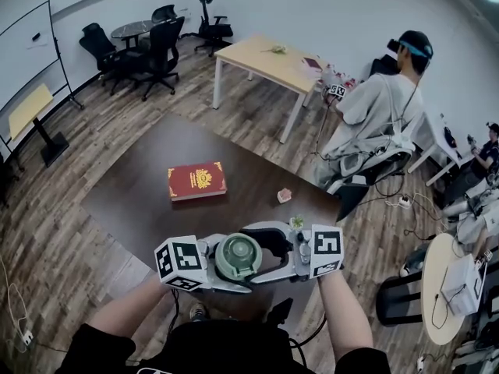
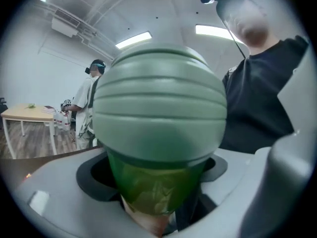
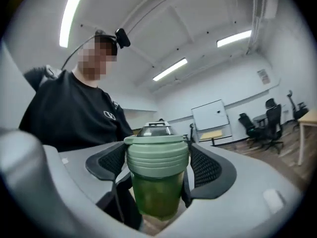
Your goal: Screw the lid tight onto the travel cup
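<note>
In the head view we hold the travel cup (image 1: pixel 238 257) in the air at the lower centre of the frame, close to the body and over the near edge of the dark worktop (image 1: pixel 132 193). The left tool (image 1: pixel 231 266) and the right tool (image 1: pixel 269 255) meet on it. A red book (image 1: pixel 196 181) lies mid-frame, its gold emblem and lettering too small for us to read, and the marker cubes (image 1: pixel 181 263) carry only black square patterns. In the left gripper view the ridged pale-green lid (image 2: pixel 158 108) fills the centre, seated on the cup, and the left tool is clamped on the translucent green body beneath it. In the right gripper view the lid stands between the right tool's black ribbed pads (image 3: pixel 208 167), which flank it without pressing, so this tool is open. We judge ourselves between turns of the tightening. Next, the right tool should close squarely on the lid and twist while the left tool keeps the body from spinning. No brand shows on the cup, and the dark shirt (image 3: pixel 74 113) bears a small white emblem but no legible words.
</note>
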`<action>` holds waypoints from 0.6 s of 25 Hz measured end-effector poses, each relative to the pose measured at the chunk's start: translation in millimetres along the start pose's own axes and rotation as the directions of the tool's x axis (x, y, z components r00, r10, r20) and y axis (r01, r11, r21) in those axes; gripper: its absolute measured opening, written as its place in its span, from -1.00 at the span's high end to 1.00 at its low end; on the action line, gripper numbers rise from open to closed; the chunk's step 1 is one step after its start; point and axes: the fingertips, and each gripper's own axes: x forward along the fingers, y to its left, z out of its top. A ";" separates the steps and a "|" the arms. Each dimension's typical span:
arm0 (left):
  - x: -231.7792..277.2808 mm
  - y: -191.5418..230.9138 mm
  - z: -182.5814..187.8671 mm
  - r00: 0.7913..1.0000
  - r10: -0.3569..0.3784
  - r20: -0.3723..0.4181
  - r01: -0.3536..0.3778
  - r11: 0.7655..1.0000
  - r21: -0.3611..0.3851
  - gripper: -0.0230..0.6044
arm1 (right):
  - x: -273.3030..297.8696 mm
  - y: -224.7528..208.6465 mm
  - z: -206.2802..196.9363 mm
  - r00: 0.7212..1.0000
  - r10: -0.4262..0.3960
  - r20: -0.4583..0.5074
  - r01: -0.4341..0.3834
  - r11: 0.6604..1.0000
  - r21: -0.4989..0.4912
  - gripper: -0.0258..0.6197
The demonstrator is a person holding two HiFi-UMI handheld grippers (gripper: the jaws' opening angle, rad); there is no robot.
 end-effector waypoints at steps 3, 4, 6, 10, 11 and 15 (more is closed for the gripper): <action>-1.2 3.5 5.8 0.999 0.029 0.015 -0.028 1.000 -0.005 -0.40 | -0.2 -1.8 9.8 0.998 0.035 0.045 -0.036 0.999 0.019 -0.38; -3.9 8.7 8.1 0.998 0.060 0.028 -0.059 0.998 -0.010 -0.40 | -0.5 -6.1 12.9 0.997 0.001 0.072 -0.002 1.000 0.021 -0.33; -10.6 19.0 10.1 0.991 0.127 0.039 -0.127 0.992 -0.011 -0.40 | -0.4 -12.9 16.4 0.989 -0.087 0.116 0.086 0.996 0.022 -0.25; -17.8 29.5 -1.2 0.975 0.220 -0.018 -0.220 0.976 0.003 -0.39 | 7.9 -16.1 9.2 0.963 -0.250 0.103 0.251 0.968 -0.002 -0.23; -18.1 30.8 -5.5 0.972 0.232 -0.033 -0.232 0.973 0.003 -0.39 | 10.4 -16.5 5.5 0.955 -0.284 0.089 0.285 0.958 -0.005 -0.24; -19.4 41.9 -10.8 0.960 0.281 -0.012 -0.281 0.959 -0.034 -0.40 | 9.2 -25.0 -3.7 0.908 -0.407 0.099 0.404 0.913 0.056 -0.24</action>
